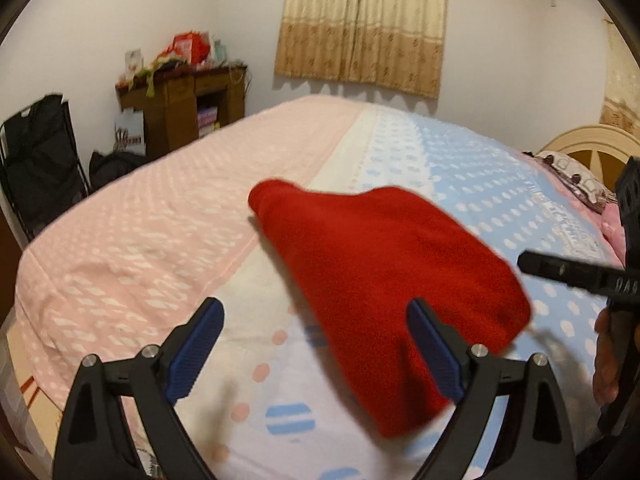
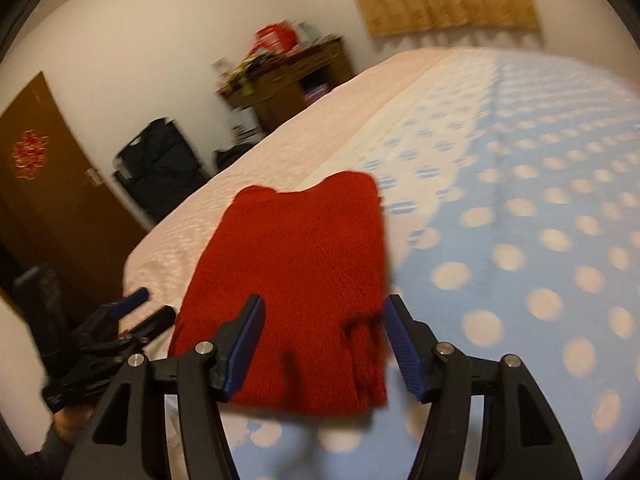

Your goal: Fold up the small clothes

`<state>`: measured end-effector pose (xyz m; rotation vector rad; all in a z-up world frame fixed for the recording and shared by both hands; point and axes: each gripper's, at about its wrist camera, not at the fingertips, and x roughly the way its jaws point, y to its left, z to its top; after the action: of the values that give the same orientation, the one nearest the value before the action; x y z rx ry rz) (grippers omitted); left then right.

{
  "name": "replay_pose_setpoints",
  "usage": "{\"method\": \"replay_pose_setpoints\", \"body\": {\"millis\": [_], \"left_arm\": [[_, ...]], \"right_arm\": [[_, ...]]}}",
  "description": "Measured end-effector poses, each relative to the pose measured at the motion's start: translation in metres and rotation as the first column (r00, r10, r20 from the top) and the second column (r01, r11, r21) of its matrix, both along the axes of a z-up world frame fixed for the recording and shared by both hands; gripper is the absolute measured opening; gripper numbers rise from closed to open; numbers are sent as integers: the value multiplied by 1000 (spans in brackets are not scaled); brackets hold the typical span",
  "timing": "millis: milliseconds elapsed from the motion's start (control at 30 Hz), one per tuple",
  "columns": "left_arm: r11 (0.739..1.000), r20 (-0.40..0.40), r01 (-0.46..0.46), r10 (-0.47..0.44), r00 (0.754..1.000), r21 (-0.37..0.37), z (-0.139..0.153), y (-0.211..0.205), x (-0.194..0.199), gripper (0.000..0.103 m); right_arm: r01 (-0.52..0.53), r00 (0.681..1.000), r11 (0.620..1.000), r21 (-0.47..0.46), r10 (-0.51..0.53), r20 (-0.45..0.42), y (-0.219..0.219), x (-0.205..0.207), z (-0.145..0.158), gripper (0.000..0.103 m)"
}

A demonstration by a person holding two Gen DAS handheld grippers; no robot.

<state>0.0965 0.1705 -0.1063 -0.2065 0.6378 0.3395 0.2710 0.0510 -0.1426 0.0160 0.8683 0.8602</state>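
Observation:
A red knitted garment [image 1: 380, 264] [image 2: 296, 248] lies folded into a compact block on the bed [image 1: 140, 208] [image 2: 520, 200], across the seam between the pink and blue halves of the spread. My left gripper [image 1: 316, 312] is open at the garment's near left corner, and its right pad overlaps the cloth without pinching it. My right gripper [image 2: 325, 304] is open too, with the garment's near edge and a dangling fringe between its blue pads; gaps show on both sides. One finger [image 1: 560, 272] of the right gripper enters the left wrist view at the right edge. The left gripper [image 2: 156, 303] shows low at the left in the right wrist view.
A wooden cabinet [image 1: 180, 96] piled with clutter stands against the far wall, with a black bag on a rack [image 1: 36, 152] to its left. A curtain [image 1: 360, 20] hangs behind the bed. A headboard [image 1: 588, 140] and pillow [image 1: 572, 172] are at right. A brown door [image 2: 40, 184] is at left.

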Motion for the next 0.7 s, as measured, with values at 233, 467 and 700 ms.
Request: {"method": "replay_pose_setpoints", "body": {"millis": [233,467,700], "left_arm": [[999,85,43,-44,995,3,29,-16,-14,103],[997,128,67,-70,989,27,46,-30,-23,103],[998,143,61,-65,988,32,50,-34,-27,103]], "right_arm": [[65,985,996,-60,-54,163,-29,-45,34,71],[91,964,995,-43,-77,254,-39,-68,62,72],[126,941,991,-43,-105,321,-50,-82,72,75]]}}
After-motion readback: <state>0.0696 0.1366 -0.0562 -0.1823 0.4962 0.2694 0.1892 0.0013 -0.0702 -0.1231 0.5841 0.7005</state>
